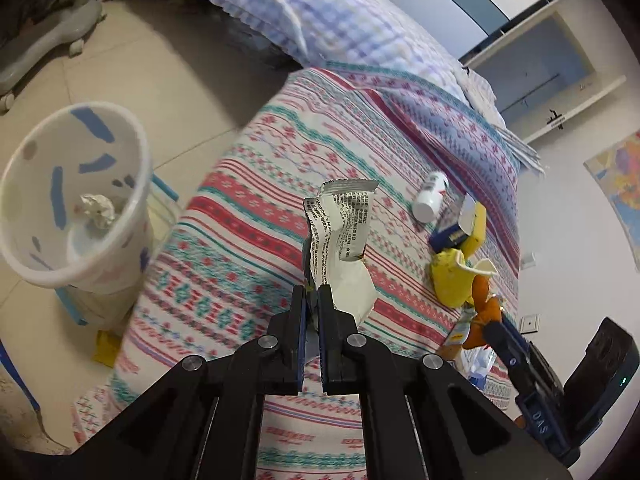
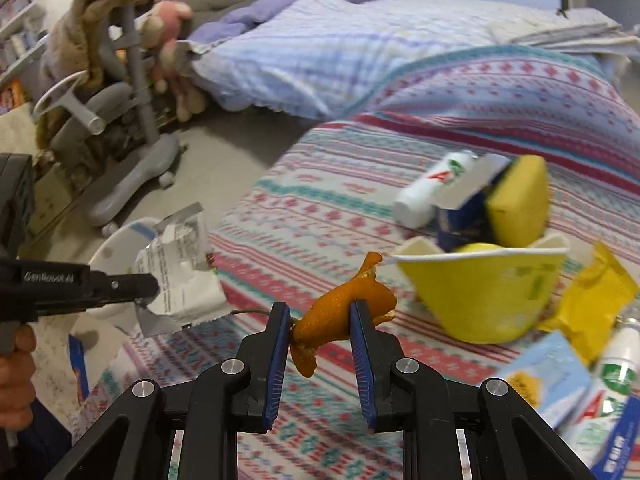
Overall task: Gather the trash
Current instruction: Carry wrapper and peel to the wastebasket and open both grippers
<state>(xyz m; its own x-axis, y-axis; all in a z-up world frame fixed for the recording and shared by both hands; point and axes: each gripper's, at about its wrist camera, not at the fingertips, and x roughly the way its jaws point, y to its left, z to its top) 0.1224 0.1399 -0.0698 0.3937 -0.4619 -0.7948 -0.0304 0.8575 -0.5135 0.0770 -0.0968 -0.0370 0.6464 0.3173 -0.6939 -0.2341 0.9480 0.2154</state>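
**Both claws loaded, bin waiting at the left**

Left claw (image 1: 313, 294) is clenched on a crumpled wrapper (image 1: 344, 232), lifted off the bedspread (image 1: 240, 216) for carrying. The bin (image 1: 72, 192) sits at nine o'clock. Right claw (image 2: 320, 312) pinches orange peel (image 2: 340, 316); more litter lies at three o'clock.

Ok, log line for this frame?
left gripper: shut on white printed snack wrapper | right gripper: shut on orange peel | white blue-flecked bin: beside bed, crumpled paper inside

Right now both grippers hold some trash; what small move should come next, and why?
Probably swing the left gripper, shut on the white wrapper, left over the bin and release; the bin stands open beside the bed.
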